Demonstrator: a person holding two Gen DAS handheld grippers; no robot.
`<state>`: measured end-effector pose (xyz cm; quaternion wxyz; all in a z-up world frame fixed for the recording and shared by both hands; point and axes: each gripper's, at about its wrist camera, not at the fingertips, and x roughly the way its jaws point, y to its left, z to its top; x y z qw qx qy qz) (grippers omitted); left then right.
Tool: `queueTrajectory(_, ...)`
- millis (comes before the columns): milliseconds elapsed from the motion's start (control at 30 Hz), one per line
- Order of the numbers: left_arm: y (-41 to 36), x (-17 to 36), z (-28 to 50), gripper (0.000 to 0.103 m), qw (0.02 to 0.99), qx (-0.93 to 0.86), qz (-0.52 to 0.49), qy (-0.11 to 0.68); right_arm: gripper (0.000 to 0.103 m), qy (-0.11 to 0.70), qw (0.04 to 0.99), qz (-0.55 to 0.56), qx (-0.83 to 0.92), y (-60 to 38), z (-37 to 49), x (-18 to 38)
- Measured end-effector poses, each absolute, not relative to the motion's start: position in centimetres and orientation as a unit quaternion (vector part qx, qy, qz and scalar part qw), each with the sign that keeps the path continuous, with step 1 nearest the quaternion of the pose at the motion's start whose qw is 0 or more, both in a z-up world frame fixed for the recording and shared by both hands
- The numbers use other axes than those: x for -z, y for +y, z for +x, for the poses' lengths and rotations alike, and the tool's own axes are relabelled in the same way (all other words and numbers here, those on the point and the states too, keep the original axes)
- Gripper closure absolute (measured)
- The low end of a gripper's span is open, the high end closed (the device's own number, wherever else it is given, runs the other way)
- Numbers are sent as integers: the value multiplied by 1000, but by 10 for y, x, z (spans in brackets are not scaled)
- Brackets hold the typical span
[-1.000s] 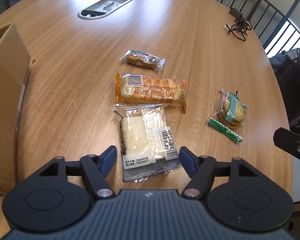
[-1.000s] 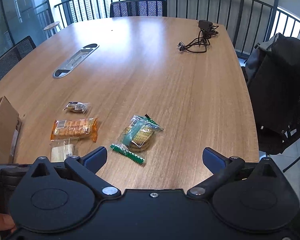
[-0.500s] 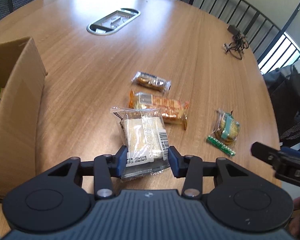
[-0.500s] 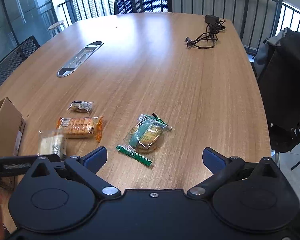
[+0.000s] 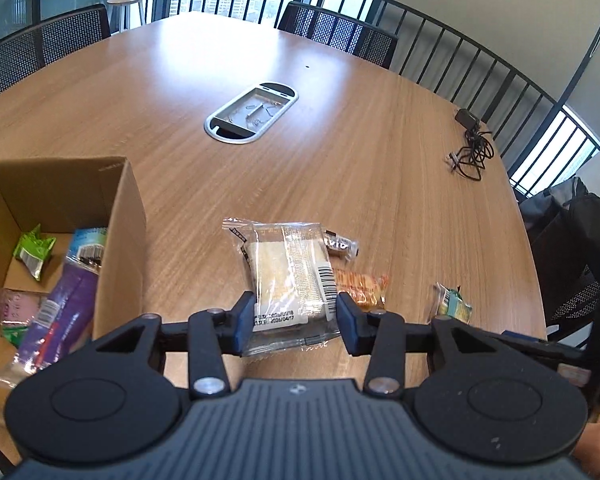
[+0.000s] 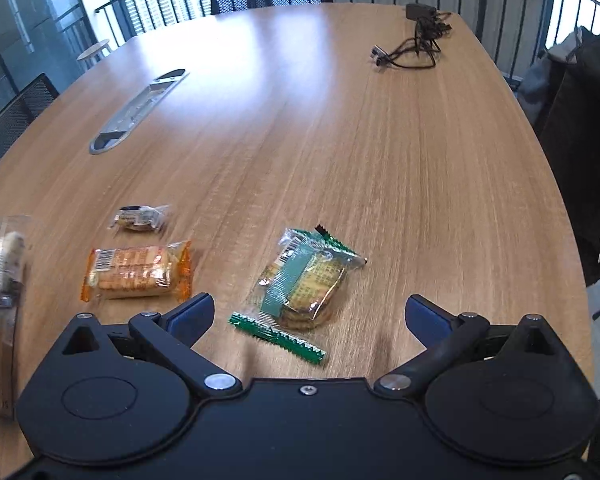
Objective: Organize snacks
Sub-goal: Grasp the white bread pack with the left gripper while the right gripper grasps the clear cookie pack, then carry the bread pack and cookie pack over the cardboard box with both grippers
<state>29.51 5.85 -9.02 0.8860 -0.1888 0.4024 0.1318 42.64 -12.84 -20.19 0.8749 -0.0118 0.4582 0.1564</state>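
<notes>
My left gripper [image 5: 294,322] is shut on a clear packet of pale crackers [image 5: 288,276] and holds it above the table, right of an open cardboard box [image 5: 120,216] that holds several snack packets. The held packet also shows at the left edge of the right wrist view [image 6: 4,258]. My right gripper [image 6: 308,316] is open and empty, low over a clear packet of green-banded biscuits [image 6: 306,280]. An orange cracker packet [image 6: 136,270] and a small dark snack [image 6: 140,218] lie on the table to its left.
A wooden table [image 6: 340,140] has an oval metal cable hatch [image 5: 252,112] at its middle and a black cable bundle [image 6: 416,40] at the far right. Mesh chairs and a railing ring the table. A dark bag [image 6: 580,140] sits on a chair at right.
My left gripper closed on the cracker packet, lifted it off the table and swung left toward the box. My right gripper moved forward over the green biscuit packet, still open.
</notes>
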Motion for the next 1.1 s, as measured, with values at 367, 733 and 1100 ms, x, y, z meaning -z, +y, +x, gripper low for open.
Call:
queueTrajectory(367,68,96,291,87,882,-134,-190,409,22,446,886,-18,-129,-123,436,221)
queueTrajectory(733,48,134,310,75,860,-96,-168,472,59,522,832,-75,-172,-153,390,199)
queueTrajectory(1100,33,160,320,33,857,-100,-134,488,59,528,824,-75,-191,-165,355,194)
